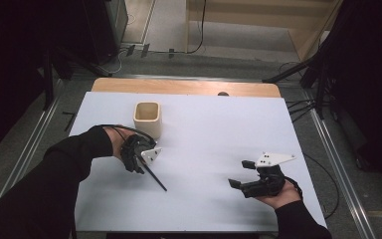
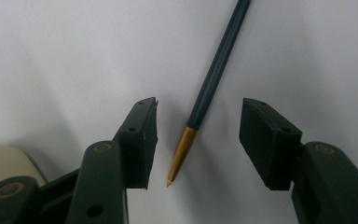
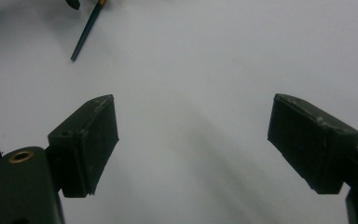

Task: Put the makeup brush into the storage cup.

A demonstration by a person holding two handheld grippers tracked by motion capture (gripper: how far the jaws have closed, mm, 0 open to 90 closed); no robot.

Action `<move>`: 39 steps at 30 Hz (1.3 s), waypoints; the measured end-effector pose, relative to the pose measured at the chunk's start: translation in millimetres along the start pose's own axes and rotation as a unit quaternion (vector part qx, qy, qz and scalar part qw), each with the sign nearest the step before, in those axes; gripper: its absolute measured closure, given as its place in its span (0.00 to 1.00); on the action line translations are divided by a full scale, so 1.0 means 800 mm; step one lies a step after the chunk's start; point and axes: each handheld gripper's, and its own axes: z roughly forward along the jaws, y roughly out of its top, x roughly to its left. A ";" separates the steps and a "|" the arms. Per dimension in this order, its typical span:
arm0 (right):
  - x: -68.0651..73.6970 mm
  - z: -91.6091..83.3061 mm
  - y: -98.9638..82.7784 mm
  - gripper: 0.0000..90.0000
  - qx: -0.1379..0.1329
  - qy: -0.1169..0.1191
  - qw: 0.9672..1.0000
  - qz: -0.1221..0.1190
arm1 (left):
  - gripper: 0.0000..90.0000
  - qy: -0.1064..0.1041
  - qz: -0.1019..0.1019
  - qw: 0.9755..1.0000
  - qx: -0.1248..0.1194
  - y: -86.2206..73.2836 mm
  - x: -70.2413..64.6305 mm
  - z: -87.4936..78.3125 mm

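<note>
- Nearest you, your right gripper sits low on the right part of the white table, held in your right hand with its grey three-cornered plate on top.
- Its jaws point toward the middle of the table and stand wide apart; in the right gripper view there is bare white surface between them and nothing in their grasp.
- Next out, on the left, your left gripper is tipped down over the table, your left hand wrapped round its body and the cable looping over the wrist.
- The pen, dark and slim with a gold tip, lies flat on the white surface; from above, its dark barrel runs out from under the left gripper toward you and to the right.
- In the left gripper view the pen lies between the two jaws, its gold tip toward the camera, and the left gripper is partly open around it.
- There is a clear gap on either side of the barrel, so the pads do not press on it; the pen seems to rest on the table, though the blur makes that hard to be sure of.
- The pen's far end shows at the top left of the right gripper view, well apart from your right jaws.
- Farther out, a cream cup stands upright just beyond your left gripper, close to it.
</note>
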 end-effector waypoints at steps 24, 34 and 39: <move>0.000 0.001 0.000 0.19 0.003 0.000 1.000 0.002 | 0.81 -0.023 0.001 0.999 0.028 0.003 0.009 0.013; 0.001 0.001 0.001 0.19 0.004 0.000 1.000 0.000 | 0.93 -0.020 0.004 0.999 0.034 0.005 0.010 0.013; 0.001 0.001 0.000 0.19 0.003 0.001 1.000 0.000 | 0.94 -0.026 -0.009 0.999 0.028 0.004 0.011 0.013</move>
